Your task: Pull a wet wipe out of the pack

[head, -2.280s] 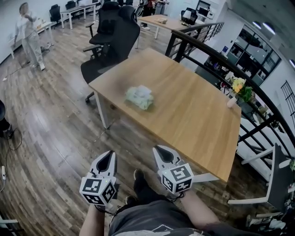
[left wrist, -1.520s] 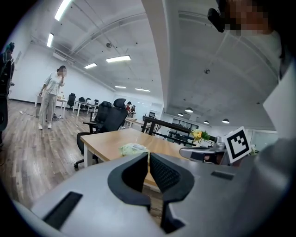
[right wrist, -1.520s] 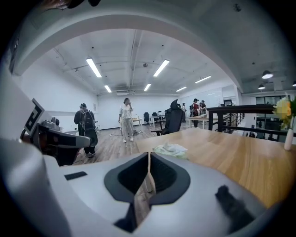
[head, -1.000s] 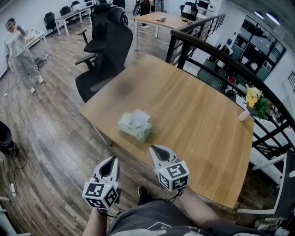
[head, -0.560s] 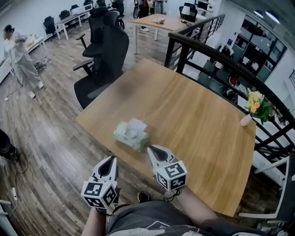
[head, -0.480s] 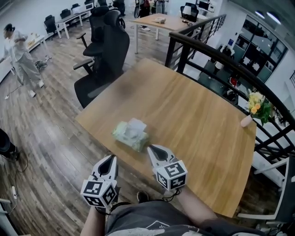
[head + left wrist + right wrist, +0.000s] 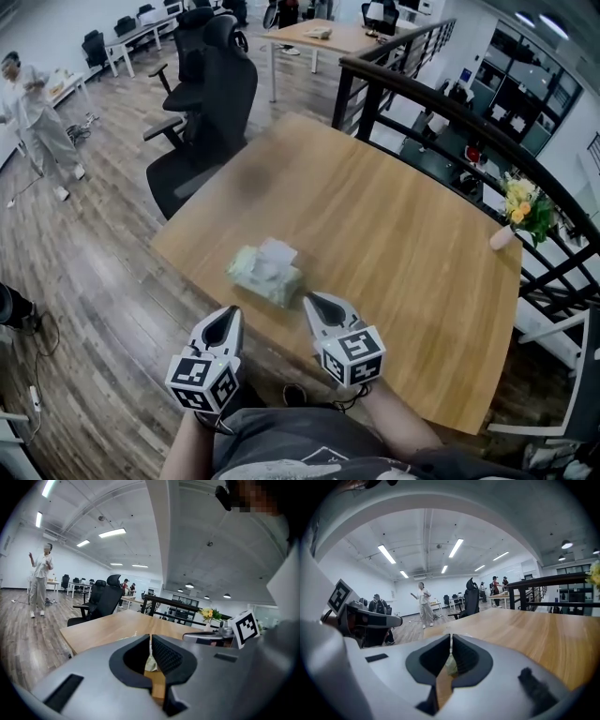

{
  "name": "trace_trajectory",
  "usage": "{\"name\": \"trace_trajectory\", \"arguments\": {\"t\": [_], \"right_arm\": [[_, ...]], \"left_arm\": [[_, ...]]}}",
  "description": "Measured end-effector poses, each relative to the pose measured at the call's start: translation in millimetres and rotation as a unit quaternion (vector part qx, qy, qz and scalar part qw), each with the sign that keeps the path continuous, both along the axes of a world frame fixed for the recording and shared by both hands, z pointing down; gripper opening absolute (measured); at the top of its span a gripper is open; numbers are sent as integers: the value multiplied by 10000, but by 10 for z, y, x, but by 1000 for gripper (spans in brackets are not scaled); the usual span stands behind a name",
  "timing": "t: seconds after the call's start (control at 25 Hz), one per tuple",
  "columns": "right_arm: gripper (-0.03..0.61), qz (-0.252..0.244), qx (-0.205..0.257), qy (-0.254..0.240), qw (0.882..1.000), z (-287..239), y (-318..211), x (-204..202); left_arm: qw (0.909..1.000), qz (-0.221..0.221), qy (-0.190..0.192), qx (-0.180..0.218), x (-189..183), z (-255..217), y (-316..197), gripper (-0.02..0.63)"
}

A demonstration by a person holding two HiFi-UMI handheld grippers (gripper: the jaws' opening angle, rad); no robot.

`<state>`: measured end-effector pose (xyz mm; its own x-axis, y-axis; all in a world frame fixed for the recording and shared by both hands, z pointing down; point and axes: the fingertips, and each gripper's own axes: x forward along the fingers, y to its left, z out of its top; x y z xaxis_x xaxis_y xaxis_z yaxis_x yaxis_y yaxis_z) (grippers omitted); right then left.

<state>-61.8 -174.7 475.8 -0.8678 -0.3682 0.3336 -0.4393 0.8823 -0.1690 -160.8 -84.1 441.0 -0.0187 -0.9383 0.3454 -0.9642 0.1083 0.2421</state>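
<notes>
Pack: wet wipe pack [image 7: 265, 275], pale green, lies flat on the wooden table [image 7: 403, 225]. It is seen left of centre in the head view, near the table edge at lower left.
Wipe: a white wipe [image 7: 277, 251] is seen sticking up from the pack's top.
L tongs: the left gripper [image 7: 230, 314] is held at lower centre-left of the head view, below the pack and apart from it. The tip is pointed up-frame, approx. at the table edge.
L jaws: in the left gripper view [image 7: 150, 637] the jaws are seen pressed together, w/ nothing gripped. A pale bit of the pack [image 7: 150, 663] is glimpsed behind the jaw opening.
R tongs: the right gripper [image 7: 311, 300] is held at lower centre, w/ its tip just below-right of the pack. No contact can be made out.
R jaws: in the right gripper view [image 7: 451, 637] the jaws are seen closed tip to tip and empty. The pack [image 7: 451, 666] is seen thru the opening, beyond them.
Marker cubes: one is carried on each gripper, at the bottom of the head view.
Chair: a black office chair [image 7: 211, 103] is placed at the table's far left side, upper left of frame.
Flowers: a small vase w/ yellow flowers [image 7: 520, 208] is set at the table's right edge.
Railing: a black railing [image 7: 441, 94] is run along the upper right.
Bystander: a person in light clothes [image 7: 33, 112] is seen at far upper left, on the wood floor [image 7: 84, 244].
</notes>
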Motion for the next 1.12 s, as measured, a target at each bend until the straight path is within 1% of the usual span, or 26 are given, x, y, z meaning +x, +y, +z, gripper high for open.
{"name": "trace_trajectory", "arguments": {"t": [0.24, 0.36, 0.52, 0.84, 1.12], "right_arm": [[28, 370, 6, 191, 9991, 96, -45, -67], [28, 604, 29, 269, 9978, 87, -78, -147], [28, 919, 42, 322, 9952, 61, -148, -223], [28, 1452, -11, 443, 9884, 115, -218, -365], [28, 2000, -75, 496, 9785, 196, -319, -316]], "left_arm": [[9987, 506, 36, -56, -116, 81, -172, 26], [9967, 793, 126, -119, -226, 132, -281, 26], [9930, 1161, 130, -199, -324, 183, -455, 26], [9803, 1921, 280, -356, -397, 305, -720, 26], [9695, 2402, 75, -488, -393, 497, -941, 28]]}}
